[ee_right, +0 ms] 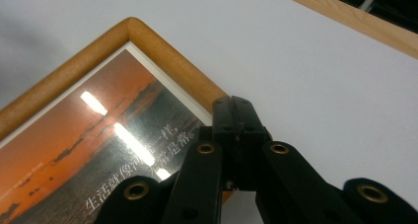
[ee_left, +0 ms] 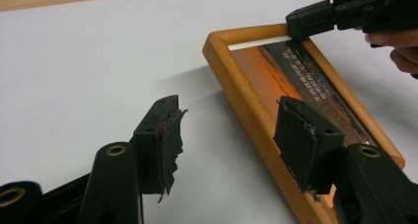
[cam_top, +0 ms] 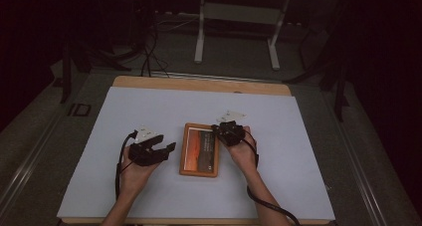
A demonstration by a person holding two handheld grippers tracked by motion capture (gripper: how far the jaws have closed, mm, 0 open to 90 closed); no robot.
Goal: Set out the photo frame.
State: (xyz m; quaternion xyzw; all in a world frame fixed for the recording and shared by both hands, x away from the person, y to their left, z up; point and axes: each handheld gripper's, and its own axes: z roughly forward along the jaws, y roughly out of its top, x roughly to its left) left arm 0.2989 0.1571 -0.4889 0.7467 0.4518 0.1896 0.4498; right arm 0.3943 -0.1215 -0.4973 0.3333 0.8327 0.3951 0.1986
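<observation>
Dim floor with loose cables and the pale legs of a metal stand lie beyond the table at twelve o'clock in the high view, and the wooden table carries a large white sheet that covers nearly all of its top. Near the middle of that sheet lies a picture frame of orange wood, flat, long sides running from six to twelve o'clock. From above, the picture inside is only a dark orange blur; the right gripper view brings it close enough to show a sunset sky, a white inner border, a line of printed characters and glare spots on the glazing. That same view shows the right gripper with its jaws pressed together, nothing between them, tips resting at the frame's edge near a rounded corner. In the high view this gripper sits at the frame's one o'clock corner, held in the right hand. The left gripper lies at nine o'clock of the frame, just beside it; its own view shows the jaws standing apart, torn padding on both, one over bare sheet and the other over the frame's near rail, gripping nothing
</observation>
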